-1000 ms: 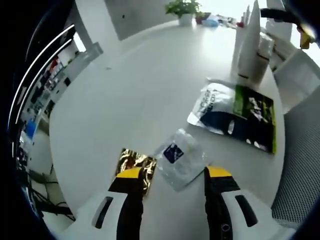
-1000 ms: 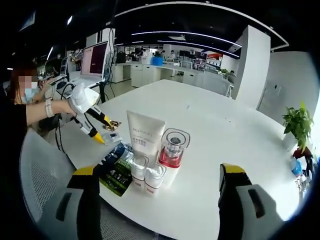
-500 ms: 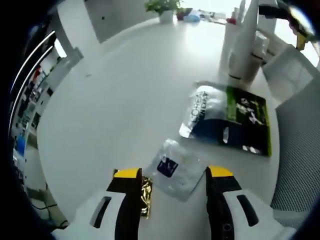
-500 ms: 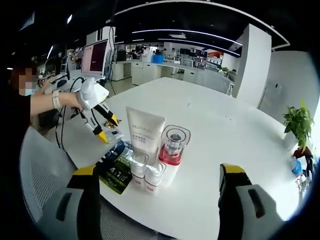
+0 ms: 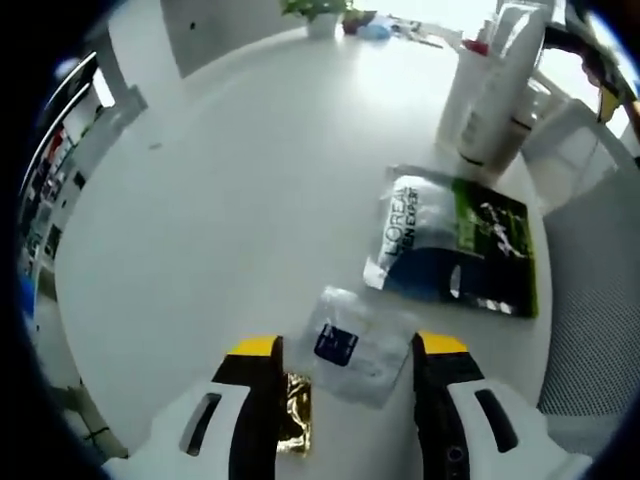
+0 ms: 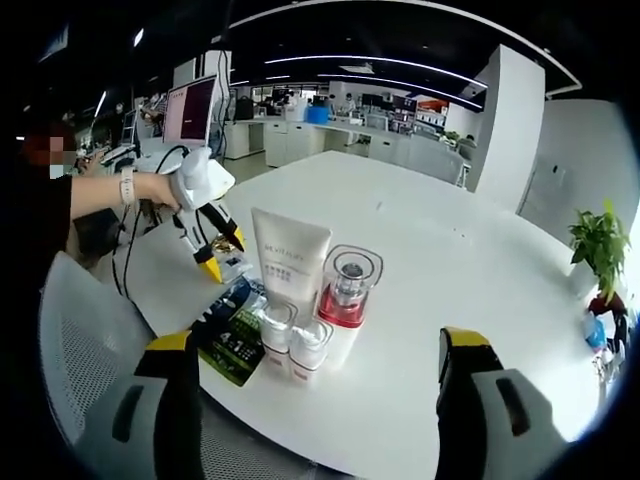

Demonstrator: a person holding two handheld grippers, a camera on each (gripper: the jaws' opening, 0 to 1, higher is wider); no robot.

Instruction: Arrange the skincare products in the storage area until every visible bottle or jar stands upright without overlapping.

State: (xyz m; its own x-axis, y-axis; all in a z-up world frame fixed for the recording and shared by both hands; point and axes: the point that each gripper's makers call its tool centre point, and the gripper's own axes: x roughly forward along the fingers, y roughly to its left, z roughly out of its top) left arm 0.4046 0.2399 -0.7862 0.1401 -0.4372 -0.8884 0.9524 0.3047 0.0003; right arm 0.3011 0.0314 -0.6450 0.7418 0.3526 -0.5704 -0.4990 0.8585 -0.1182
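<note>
My left gripper (image 5: 347,346) is open, its yellow-tipped jaws on either side of a clear sachet with a blue label (image 5: 350,345) lying flat on the white table (image 5: 230,180). A gold foil packet (image 5: 296,424) lies by the left jaw. Beyond lie a L'Oreal sachet (image 5: 412,230) and a green-black sachet (image 5: 495,250). A white tube (image 6: 288,258), a red pump bottle (image 6: 345,292) and two small jars (image 6: 292,342) stand upright together. My right gripper (image 6: 318,342) hangs open in front of them. A hand holds the left gripper (image 6: 212,235) left of the tube.
A grey mesh chair back (image 5: 595,300) stands past the table's right edge. A potted plant (image 6: 598,250) sits at the far side of the table. The flat sachets (image 6: 232,335) lie by the near table edge. A person's arm (image 6: 110,195) reaches in from the left.
My left gripper has moved forward over the clear sachet, so the gold packet now lies back beside its left jaw. It has come nearer the white tube. The right gripper stays still.
</note>
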